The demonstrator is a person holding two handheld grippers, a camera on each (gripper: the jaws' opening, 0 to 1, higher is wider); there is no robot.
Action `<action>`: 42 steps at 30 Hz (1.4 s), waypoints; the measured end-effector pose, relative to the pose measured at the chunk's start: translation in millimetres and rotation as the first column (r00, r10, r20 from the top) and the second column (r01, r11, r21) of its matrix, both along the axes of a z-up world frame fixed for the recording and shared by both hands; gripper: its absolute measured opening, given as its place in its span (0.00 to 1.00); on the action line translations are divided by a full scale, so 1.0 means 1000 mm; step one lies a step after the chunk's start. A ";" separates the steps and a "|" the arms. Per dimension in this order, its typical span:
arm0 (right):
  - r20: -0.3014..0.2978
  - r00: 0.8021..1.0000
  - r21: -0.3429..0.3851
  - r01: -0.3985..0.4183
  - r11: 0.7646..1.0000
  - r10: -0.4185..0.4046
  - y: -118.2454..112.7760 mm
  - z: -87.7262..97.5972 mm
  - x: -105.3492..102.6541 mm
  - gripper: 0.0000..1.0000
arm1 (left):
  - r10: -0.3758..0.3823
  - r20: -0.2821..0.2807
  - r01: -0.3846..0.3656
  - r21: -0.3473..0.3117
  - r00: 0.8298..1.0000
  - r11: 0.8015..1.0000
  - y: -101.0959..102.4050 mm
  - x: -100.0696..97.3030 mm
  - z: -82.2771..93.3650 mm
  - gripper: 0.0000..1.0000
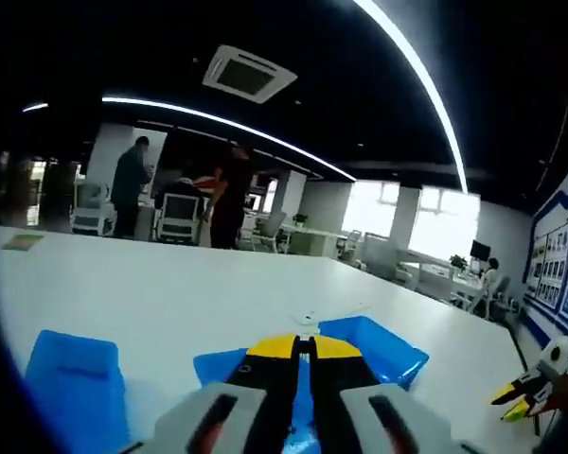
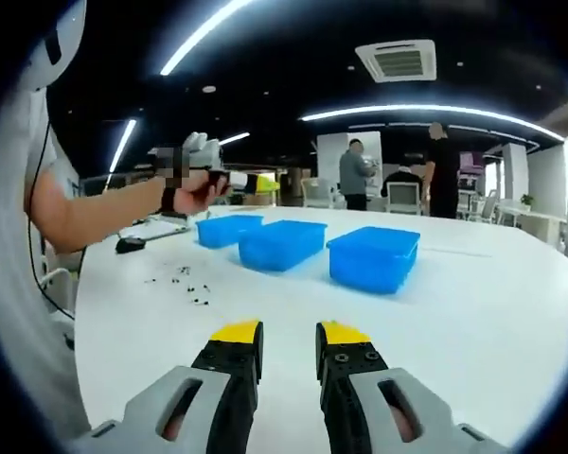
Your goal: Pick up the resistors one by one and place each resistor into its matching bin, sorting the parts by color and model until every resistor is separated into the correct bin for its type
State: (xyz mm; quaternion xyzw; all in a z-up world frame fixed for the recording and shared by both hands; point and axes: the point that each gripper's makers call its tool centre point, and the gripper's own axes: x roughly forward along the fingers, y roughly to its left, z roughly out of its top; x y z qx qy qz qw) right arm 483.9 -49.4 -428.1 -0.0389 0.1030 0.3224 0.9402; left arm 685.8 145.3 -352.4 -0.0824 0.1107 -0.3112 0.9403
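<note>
In the right gripper view, the resistors (image 2: 191,284) lie as a loose scatter of small dark specks on the white table (image 2: 511,312), ahead of the right gripper (image 2: 290,333) and off to its left. They are too small to tell which way any one points, where its long axis runs, or its colour bands. Beyond them, farther from the jaws, three blue bins stand in a slanting row: the near bin (image 2: 373,257) ahead and slightly right of the jaws, the middle bin (image 2: 282,244) just beside it, and the far bin (image 2: 228,230) further left. The bins are plain blue, open-topped and rectangular; no label can be read on them.

The right gripper's yellow-tipped black jaws stand apart with a clear gap, nothing between them. To its upper left, a person's hand (image 2: 194,194) holds the left gripper (image 2: 260,182) raised above the table; a small dark object (image 2: 130,245) lies on the table below that arm.

In the left gripper view, the left gripper (image 1: 302,346) has its yellow tips pressed together, and nothing can be made out between them. Directly under and past the tips sits a blue bin (image 1: 383,345), with another blue bin (image 1: 71,383) off to the left. Wall posters (image 1: 559,260) at the far right carry writing too small to read. People (image 1: 131,186) stand in the background.
</note>
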 end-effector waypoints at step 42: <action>-0.026 0.993 -0.061 -0.114 0.992 0.113 0.035 0.010 0.012 0.24 | 0.011 0.110 -0.005 -0.053 0.994 0.999 0.117 -0.079 0.038 0.20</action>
